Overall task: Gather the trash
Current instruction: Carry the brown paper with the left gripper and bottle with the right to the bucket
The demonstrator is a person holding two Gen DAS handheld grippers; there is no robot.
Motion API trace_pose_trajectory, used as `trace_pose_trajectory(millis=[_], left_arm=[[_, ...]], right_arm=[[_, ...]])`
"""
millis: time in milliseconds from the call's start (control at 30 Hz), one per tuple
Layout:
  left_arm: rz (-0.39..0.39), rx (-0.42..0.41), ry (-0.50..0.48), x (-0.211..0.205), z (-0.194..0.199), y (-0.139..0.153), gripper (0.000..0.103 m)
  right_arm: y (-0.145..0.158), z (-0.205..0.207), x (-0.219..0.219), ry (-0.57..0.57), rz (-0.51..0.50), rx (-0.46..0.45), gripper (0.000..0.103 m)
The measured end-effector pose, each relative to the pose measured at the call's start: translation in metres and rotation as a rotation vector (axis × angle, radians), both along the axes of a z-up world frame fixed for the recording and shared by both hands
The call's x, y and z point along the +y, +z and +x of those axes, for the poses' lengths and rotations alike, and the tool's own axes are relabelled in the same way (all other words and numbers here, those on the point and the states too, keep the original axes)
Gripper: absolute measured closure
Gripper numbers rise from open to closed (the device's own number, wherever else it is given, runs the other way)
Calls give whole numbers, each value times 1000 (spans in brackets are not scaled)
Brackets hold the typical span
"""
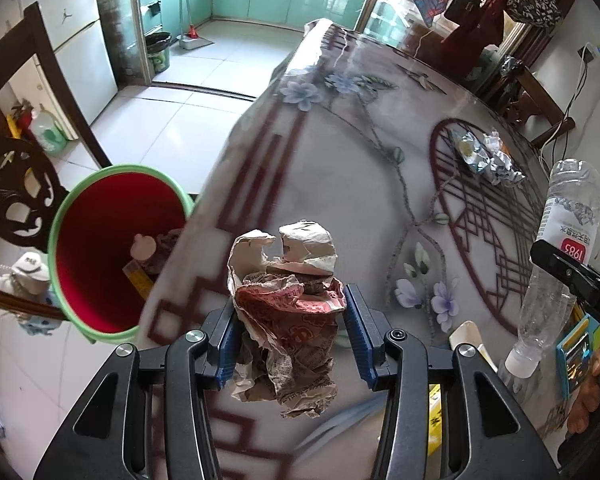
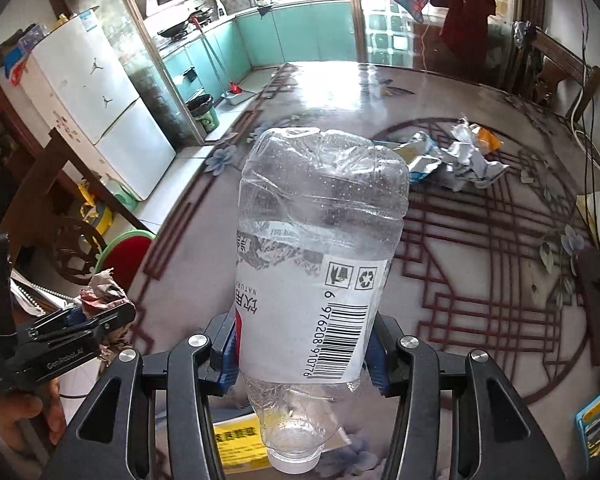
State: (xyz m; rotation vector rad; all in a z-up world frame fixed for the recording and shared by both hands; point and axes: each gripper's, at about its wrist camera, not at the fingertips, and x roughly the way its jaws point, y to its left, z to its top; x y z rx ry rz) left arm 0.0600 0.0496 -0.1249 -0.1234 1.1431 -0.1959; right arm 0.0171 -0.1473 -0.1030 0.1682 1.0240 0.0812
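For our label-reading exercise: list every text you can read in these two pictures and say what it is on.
"1985": red patch on the bottle label.
"6 976208 910776": under the barcode on the bottle.
"NATUR": bottle label, cut off.
"GenRobot.AI": side of the left gripper.
Chinese label print, crumpled wrapper and yellow card: too blurred to read.

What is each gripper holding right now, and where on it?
Left gripper: crumpled paper wrapper, pinched across its middle. Right gripper: clear plastic bottle, cap end down, gripped at the labelled lower body.
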Motion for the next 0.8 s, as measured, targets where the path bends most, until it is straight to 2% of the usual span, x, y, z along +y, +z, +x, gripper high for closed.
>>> trace_pose_trajectory(millis=[467,800], left_arm=[[-10,24,54,74,7,-10,59],[-2,18,116,144,19,-11,59]], right_arm=[[8,14,86,50,-15,-2,54],[5,34,163,119,-6,-4,54]])
